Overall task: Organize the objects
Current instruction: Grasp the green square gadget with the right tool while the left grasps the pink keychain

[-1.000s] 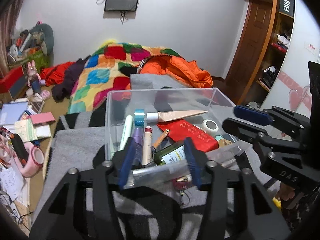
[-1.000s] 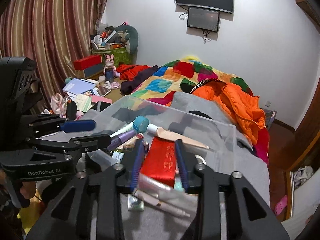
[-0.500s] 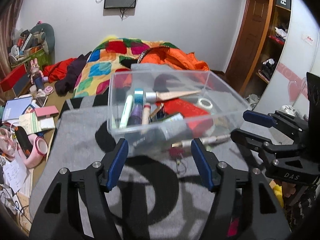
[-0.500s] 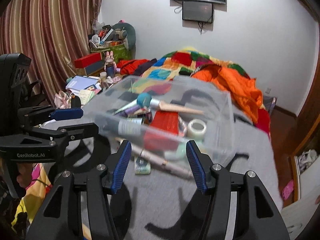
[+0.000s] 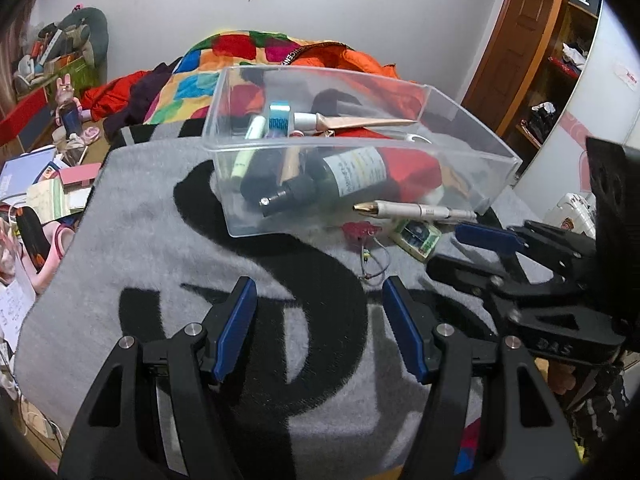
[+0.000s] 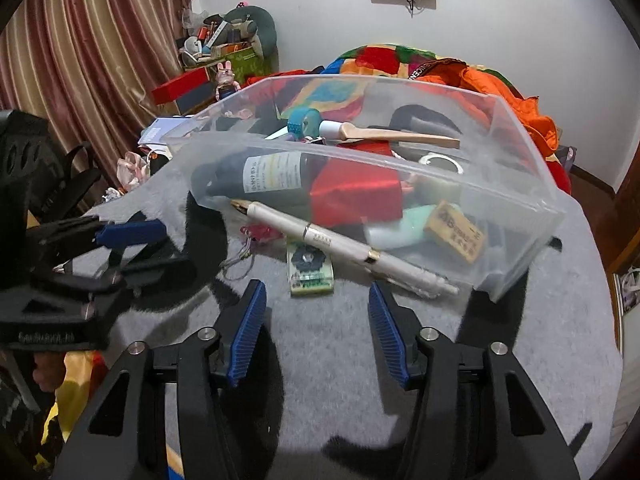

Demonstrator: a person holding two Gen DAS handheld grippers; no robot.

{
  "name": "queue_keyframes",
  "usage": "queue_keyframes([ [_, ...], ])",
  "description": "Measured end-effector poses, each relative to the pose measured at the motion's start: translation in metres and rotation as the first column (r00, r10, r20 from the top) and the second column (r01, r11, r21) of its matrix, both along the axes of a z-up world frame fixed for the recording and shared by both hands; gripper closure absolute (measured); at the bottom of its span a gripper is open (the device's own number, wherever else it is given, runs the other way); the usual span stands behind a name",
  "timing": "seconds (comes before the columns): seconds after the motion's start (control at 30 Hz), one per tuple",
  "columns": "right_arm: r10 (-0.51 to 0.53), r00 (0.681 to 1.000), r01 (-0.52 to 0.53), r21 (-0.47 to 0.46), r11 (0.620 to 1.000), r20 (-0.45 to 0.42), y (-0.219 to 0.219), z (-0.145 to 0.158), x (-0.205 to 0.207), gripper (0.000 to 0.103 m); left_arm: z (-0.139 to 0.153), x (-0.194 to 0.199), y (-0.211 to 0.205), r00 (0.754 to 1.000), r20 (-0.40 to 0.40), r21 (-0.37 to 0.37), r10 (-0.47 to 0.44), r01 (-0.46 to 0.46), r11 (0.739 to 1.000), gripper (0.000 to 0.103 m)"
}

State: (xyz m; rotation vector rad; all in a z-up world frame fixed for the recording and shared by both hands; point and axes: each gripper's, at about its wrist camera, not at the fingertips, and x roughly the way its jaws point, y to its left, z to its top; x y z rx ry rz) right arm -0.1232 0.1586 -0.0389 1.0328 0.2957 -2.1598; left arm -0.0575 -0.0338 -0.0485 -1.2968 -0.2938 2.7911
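A clear plastic bin [image 5: 320, 146] [image 6: 360, 160] rests on the grey blanket [image 5: 140, 248]. It holds a dark bottle [image 5: 320, 184] [image 6: 264, 178], a red pouch, tubes and tape. Against its near wall, outside it, lie a white pen [image 5: 412, 210] [image 6: 344, 246], a green packet [image 5: 416, 238] [image 6: 310, 272] and a red charm [image 5: 360, 230] [image 6: 258, 234]. My left gripper [image 5: 317, 292] [image 6: 160, 250] is open above the blanket, short of the bin, with nothing between its fingers. My right gripper [image 6: 316, 292] [image 5: 460, 256] is open just short of the pen and packet; its jaws are closing on nothing.
Behind the bin lie a patchwork quilt [image 5: 224, 60] and an orange jacket [image 6: 516, 96]. Books, papers and pink things crowd the floor [image 5: 44, 200] at the left. A striped curtain [image 6: 80, 48] hangs on that side. A wooden door and shelves [image 5: 520, 52] stand to the right.
Both grippers have let go of the bin's near wall, opened wider and drawn back and down. The bin now rests on the blanket farther from both cameras.
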Motion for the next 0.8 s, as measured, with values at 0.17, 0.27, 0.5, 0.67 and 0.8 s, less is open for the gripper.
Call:
queue_keyframes([
  [0.17,-0.010,1.000,0.010,0.009,1.000,0.023,-0.012,-0.010,-0.007,0.075,0.002,-0.005,0.005,1.000,0.001,-0.002,-0.008,0.008,1.000,0.038],
  [0.27,-0.021,0.999,0.022,-0.023,0.999,0.025,-0.009,-0.010,-0.005,0.081,0.005,-0.012,0.006,1.000,-0.008,-0.004,-0.006,0.006,1.000,0.038],
  [0.5,-0.037,0.998,0.041,-0.074,0.996,0.053,0.014,-0.007,0.003,0.081,0.002,-0.033,0.022,0.999,0.000,-0.017,-0.037,0.037,0.999,0.038],
  [0.67,-0.060,0.997,0.064,-0.094,0.994,0.046,0.031,0.000,0.010,0.081,-0.008,-0.050,0.036,0.998,0.029,-0.049,-0.060,0.061,0.997,0.050],
  [0.8,-0.072,0.996,0.077,-0.112,0.991,0.044,0.040,0.005,0.012,0.081,-0.009,-0.055,0.039,0.998,0.014,-0.048,-0.058,0.059,0.997,0.061],
])
